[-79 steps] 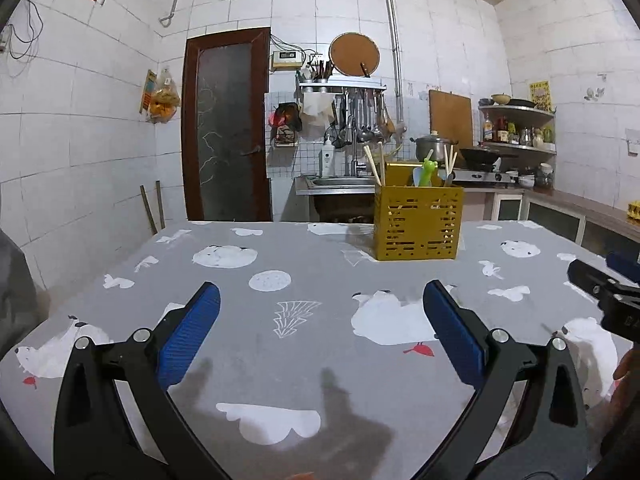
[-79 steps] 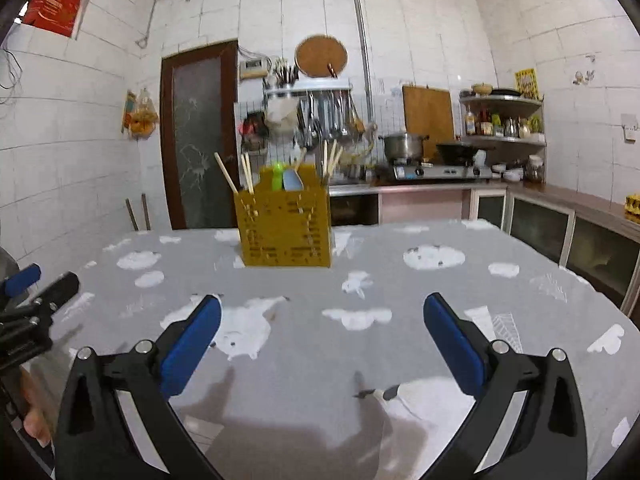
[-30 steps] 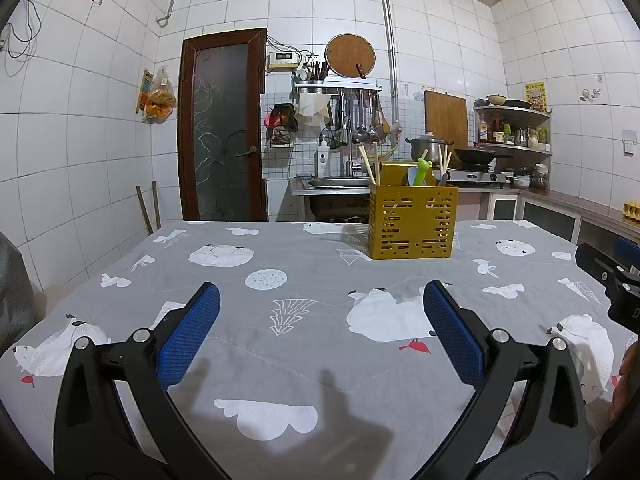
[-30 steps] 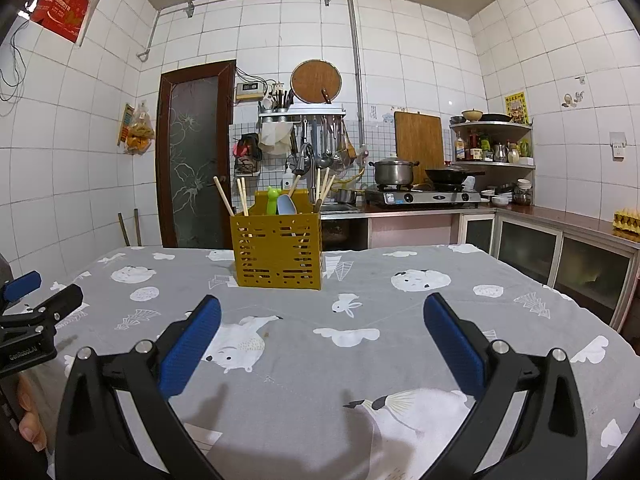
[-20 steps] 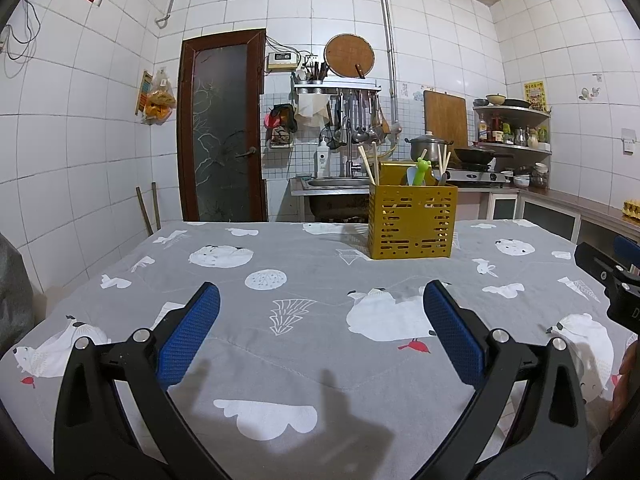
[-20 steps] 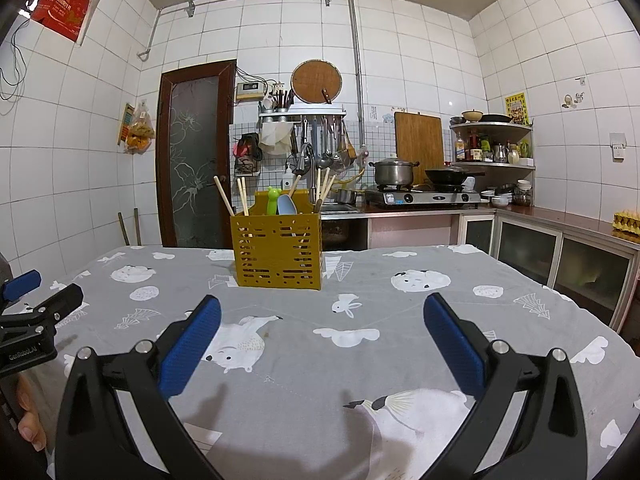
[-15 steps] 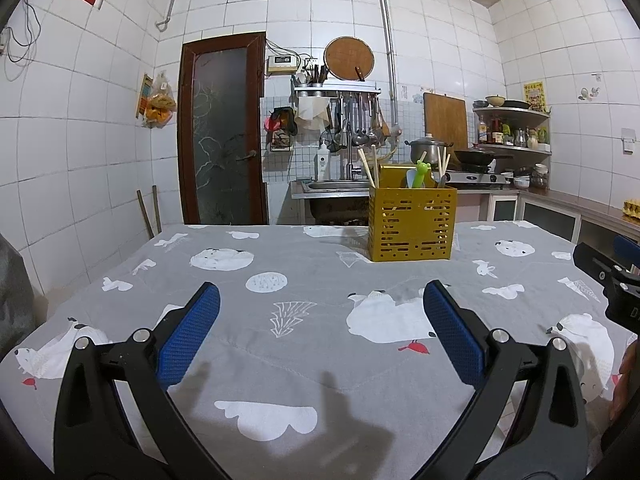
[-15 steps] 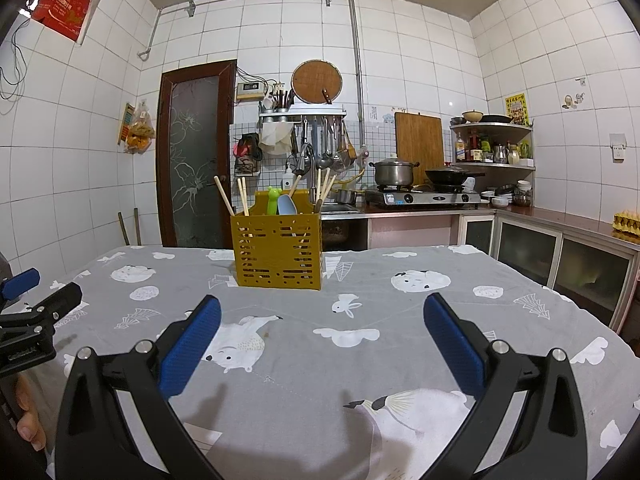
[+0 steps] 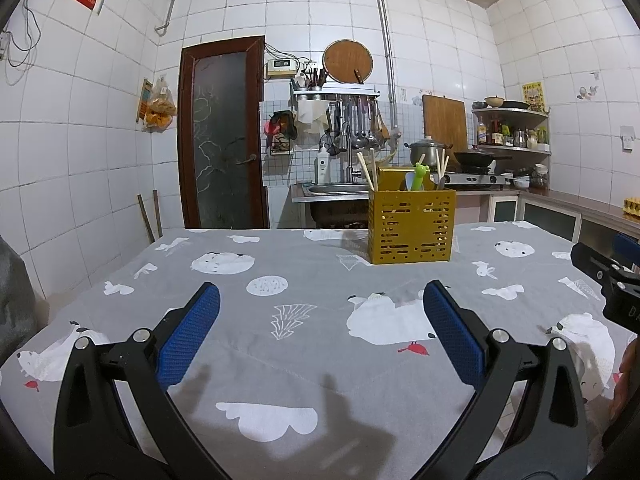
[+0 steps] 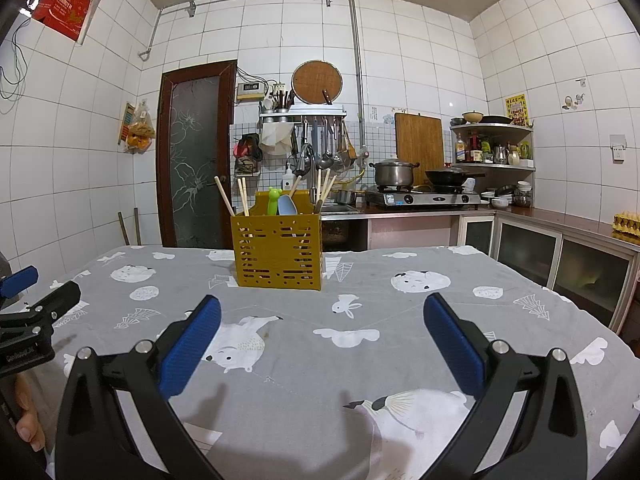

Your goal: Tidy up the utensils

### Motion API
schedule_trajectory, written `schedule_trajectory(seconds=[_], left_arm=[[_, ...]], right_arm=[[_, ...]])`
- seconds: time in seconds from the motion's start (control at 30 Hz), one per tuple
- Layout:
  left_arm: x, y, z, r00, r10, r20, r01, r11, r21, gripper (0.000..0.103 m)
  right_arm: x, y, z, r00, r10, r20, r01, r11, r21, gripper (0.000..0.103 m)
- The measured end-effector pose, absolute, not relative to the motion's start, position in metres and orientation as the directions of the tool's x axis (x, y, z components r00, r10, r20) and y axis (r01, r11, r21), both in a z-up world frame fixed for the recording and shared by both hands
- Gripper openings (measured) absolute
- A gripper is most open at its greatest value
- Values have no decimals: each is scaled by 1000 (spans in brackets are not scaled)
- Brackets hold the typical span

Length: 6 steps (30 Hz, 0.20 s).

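Observation:
A yellow slotted utensil holder (image 9: 412,226) stands upright at the far middle of the table; it also shows in the right wrist view (image 10: 279,251). Wooden chopsticks (image 10: 225,196), a green utensil (image 10: 273,201) and a pale blue spoon (image 10: 286,205) stick out of it. My left gripper (image 9: 320,300) is open and empty, low over the near side of the table. My right gripper (image 10: 322,312) is open and empty, also near the front. Each gripper shows at the edge of the other's view.
The table wears a grey cloth with white animal prints (image 9: 304,320). Behind it are a sink counter with hanging ladles (image 10: 320,148), a gas stove with a pot (image 10: 392,174), shelves, cabinets at the right (image 10: 560,256), and a brown door (image 9: 224,136).
Both grippers have tilted up slightly, so the holder sits a little lower in the views. Both stay open and empty. The holder has not moved.

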<state>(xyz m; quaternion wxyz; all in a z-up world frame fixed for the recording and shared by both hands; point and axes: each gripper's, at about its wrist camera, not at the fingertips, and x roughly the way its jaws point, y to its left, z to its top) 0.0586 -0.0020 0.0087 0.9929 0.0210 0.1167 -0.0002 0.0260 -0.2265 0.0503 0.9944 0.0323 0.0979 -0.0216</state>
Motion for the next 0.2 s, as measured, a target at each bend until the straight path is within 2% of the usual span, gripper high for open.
schedule_trajectory(seconds=[0.2], left_arm=[[58, -2, 9, 972, -2, -234, 12, 999, 41, 98]], right_arm=[[26, -226, 50, 980, -36, -196, 49, 997, 60, 99]])
